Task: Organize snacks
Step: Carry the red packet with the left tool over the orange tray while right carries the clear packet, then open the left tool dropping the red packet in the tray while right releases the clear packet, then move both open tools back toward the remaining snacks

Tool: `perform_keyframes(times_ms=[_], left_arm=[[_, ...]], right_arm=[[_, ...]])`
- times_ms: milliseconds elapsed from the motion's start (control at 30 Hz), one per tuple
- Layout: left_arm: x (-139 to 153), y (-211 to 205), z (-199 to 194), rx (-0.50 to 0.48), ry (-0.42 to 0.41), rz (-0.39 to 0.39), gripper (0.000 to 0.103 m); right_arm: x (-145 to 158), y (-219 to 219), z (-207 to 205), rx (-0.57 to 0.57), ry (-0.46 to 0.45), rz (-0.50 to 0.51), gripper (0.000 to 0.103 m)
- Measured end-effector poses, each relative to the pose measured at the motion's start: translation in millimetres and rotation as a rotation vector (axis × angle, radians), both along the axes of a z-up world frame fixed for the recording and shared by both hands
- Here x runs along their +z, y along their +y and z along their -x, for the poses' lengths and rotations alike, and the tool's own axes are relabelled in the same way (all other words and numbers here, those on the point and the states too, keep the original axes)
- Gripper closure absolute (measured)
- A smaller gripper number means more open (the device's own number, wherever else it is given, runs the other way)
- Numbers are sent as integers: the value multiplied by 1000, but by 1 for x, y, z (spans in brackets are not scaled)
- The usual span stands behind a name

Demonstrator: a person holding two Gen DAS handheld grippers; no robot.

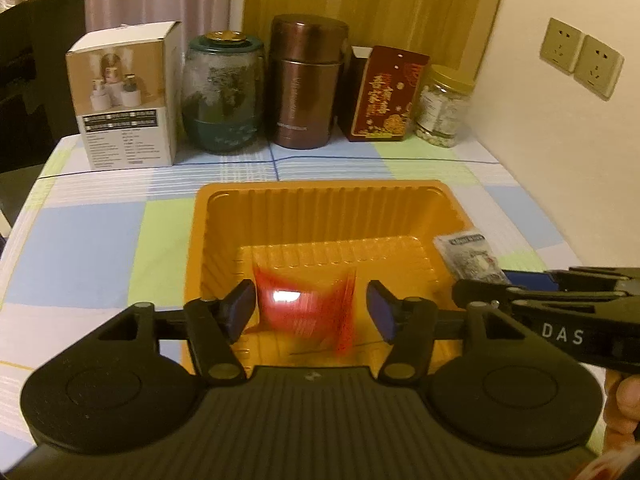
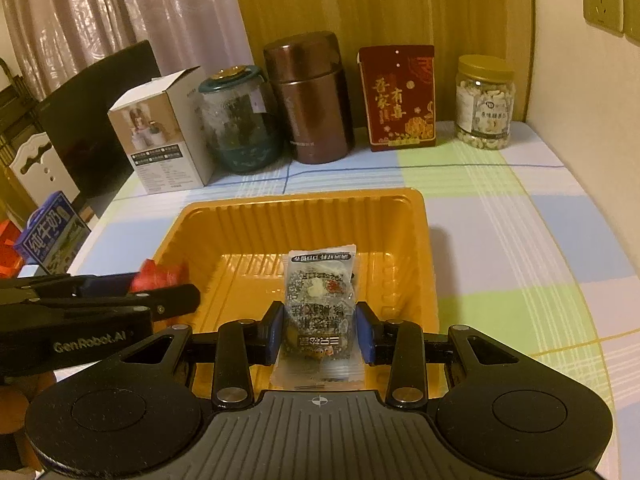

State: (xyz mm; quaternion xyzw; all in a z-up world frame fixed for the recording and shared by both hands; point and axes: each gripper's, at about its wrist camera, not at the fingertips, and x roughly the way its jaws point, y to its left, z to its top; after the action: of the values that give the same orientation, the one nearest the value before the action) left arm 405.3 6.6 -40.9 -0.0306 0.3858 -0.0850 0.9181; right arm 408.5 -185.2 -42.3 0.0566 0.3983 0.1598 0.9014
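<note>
Your left gripper [image 1: 310,312] has its jaws apart, clear of the blurred red packet [image 1: 308,310] over the orange tray [image 1: 320,204] at frame centre. Your right gripper [image 2: 320,326] clamps the clear snack packet [image 2: 320,304] over that tray; jars line the table's far edge [image 2: 520,184].

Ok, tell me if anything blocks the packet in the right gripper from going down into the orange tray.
Nothing visible does. The clear snack packet hangs in the right gripper over bare floor of the orange tray. The red packet is off to the left side, between the left gripper's open fingers.
</note>
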Motion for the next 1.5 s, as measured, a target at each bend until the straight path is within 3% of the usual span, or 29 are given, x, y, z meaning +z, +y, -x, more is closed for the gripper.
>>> perform_keyframes(times_ms=[367,567,667,767,1067,1500], left_arm=[[3,9,14,13,5,3,41],[6,15,22,24,-5,-9,41],[9,18,29,28,-5,-14,41],[13,21,41,40,-6,0,40],[33,15,102,48,-40,-18,32],[58,9,212,74,-59,-6,27]], right_arm=[[-4,2,-5,-10,18,-23,65],[-3,1,-8,-24,-16,-65,64],[1,-6,-5,-42,-50,-107,39],[7,-13,3,-55,-59,-102,38],[23,-29,68,-94,-35,-39,38],[43,-33,189,-100,-11,60,37]])
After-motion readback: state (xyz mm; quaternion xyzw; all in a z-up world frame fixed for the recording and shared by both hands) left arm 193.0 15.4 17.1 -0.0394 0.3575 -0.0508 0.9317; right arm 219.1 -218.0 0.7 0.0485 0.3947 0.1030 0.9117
